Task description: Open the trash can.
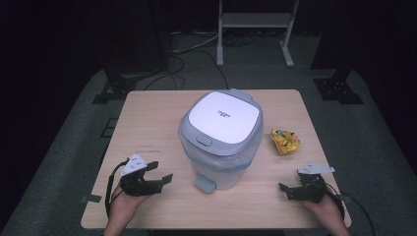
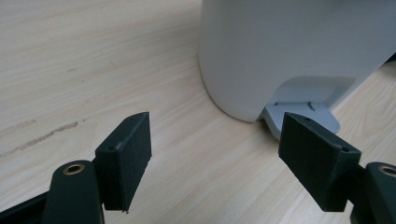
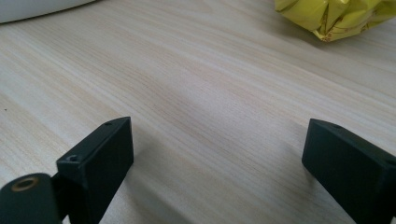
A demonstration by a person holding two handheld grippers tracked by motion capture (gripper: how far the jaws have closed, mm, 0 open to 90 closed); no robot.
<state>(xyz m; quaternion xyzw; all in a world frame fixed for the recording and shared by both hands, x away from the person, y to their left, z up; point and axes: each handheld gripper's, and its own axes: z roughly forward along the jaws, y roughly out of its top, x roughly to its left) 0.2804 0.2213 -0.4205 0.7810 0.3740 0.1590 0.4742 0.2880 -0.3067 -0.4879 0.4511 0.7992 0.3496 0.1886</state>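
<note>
A white pedal bin (image 1: 223,169) with a grey lid (image 1: 222,119) stands in the middle of the wooden table (image 1: 152,123), its lid down and a clear liner showing under the rim. Its grey pedal (image 1: 204,183) faces the front edge. My left gripper (image 1: 162,171) hovers at the front left, open, pointing toward the pedal (image 2: 303,114); in the left gripper view nothing sits between the jaws (image 2: 217,135). A crumpled yellow wrapper (image 1: 285,141) lies right of the bin. My right gripper (image 1: 290,179) rests at the front right, open and empty (image 3: 219,133), with the wrapper (image 3: 336,16) ahead of it.
The bin's white wall (image 2: 280,46) rises close ahead of the left gripper. Bare tabletop lies between the right gripper and the wrapper. Beyond the table stand a white metal frame (image 1: 253,22) and cables on the dark floor.
</note>
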